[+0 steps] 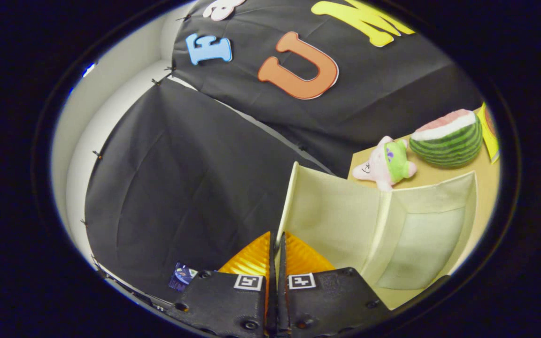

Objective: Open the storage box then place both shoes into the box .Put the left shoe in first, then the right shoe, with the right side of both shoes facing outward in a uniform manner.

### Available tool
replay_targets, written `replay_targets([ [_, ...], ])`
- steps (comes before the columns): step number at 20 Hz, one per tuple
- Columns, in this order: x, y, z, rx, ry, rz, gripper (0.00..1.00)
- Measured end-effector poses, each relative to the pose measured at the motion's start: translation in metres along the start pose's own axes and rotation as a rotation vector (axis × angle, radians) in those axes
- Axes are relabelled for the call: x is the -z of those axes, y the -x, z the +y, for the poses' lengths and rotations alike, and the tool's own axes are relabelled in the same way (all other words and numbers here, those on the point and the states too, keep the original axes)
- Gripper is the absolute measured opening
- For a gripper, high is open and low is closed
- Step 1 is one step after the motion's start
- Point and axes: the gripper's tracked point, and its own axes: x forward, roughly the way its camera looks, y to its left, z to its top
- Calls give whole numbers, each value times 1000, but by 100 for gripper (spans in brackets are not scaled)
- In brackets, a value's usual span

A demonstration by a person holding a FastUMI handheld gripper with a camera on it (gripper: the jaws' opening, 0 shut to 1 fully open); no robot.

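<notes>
1. just ahead of the gripper: jaws pressed together w/ nothing between them, tips at the near edge of the storage box.
2. storage box: pale cream, sits on the tan counter, lid swung open to the right side, inner walls visible; can't tell what's inside.
3. beyond the box on the counter: pink & green plush toy, touching the box's far rim or just behind it.
4. watermelon plush just beside that toy, further back.
5. black cloth wall behind & left of the box.
</notes>
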Motion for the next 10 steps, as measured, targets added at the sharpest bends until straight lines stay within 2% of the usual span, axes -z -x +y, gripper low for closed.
replay_targets([
  [1, 4, -5, -1, 22, 24, 3, 14],
  [5, 45, -12, -25, 175, 63, 134, 100],
  [10, 53, 8, -72, 291, 96, 161, 100],
])
